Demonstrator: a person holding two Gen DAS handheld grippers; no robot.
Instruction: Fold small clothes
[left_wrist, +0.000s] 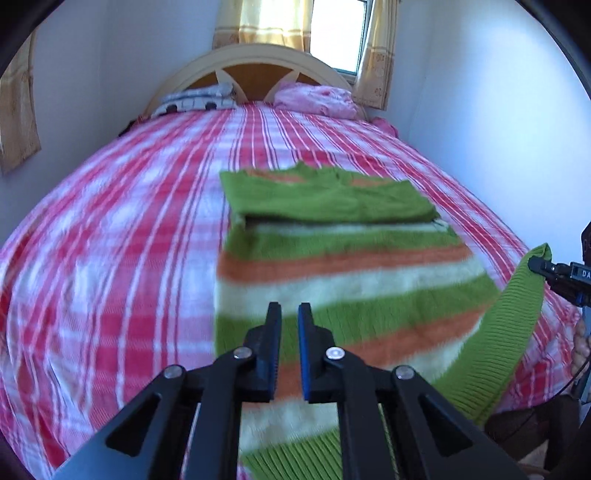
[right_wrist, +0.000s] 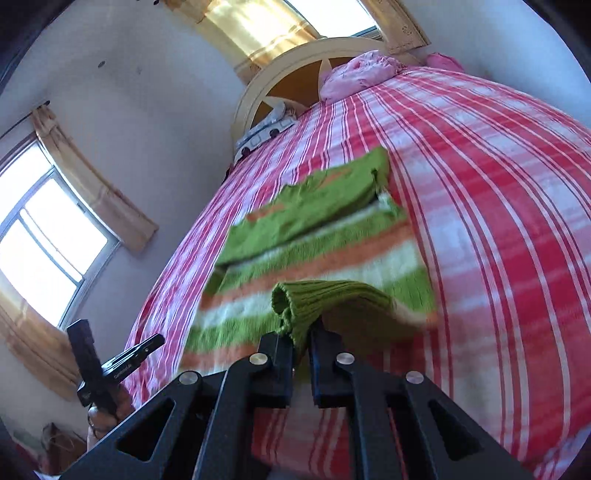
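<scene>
Both grippers, L (left_wrist: 289, 306) & R (right_wrist: 301, 338), fingers pinched on striped sweater's (left_wrist: 354, 280) green hem, raised off bed (left_wrist: 110, 240).

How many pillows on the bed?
2, both at the headboard: a grey-and-white patterned pillow on the left in the left wrist view, and a pink pillow on the right. More could be hidden behind them.

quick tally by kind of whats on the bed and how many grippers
striped sweater: 1
pink pillows: 1
patterned pillows: 1
grippers, left gripper and right gripper: 2
total: 5
</scene>
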